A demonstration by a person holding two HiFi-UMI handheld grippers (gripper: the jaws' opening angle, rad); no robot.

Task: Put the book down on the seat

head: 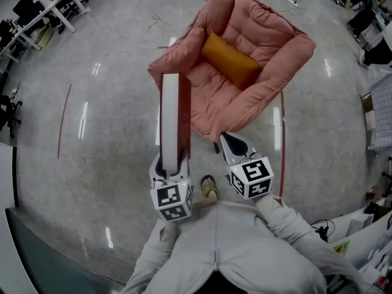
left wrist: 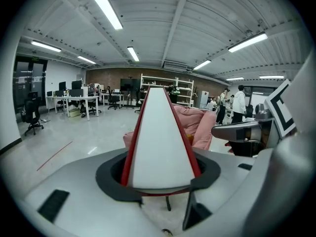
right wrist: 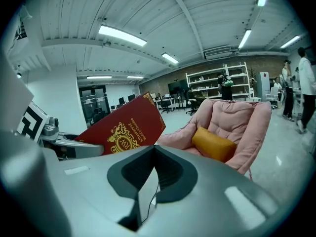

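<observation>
**Book held upright in front of the armchair, not yet on the seat**

The left hand-held gripper (left wrist: pixel 160 180) is clenched on the lower end of a book (head: pixel 170 112). Its dark pads press on both red covers, and the block of white pages fills the space between the jaws. The book stands on edge and points away from the person. In the head view its page edge faces up and its red cover faces right, toward the other gripper. It hangs in the air over the floor (head: pixel 92 139). Its far end reaches the near left arm of the pink armchair (head: pixel 257 29), so it is beside the seat and not on it. The right gripper view shows a gold crest and gold lettering on the cover.

The right hand-held gripper (right wrist: pixel 153 154) is closed and grasps nothing; its two dark pads meet at a point. It hovers just right of the book, near the front edge of the armchair and apart from both.

An orange cushion (head: pixel 231 60) lies against the back of the armchair's seat. The cushion takes up the rear part, and the front of the seat is bare padding. A thin red line (head: pixel 64 121) runs along the floor to the left, well apart from the armchair.
</observation>
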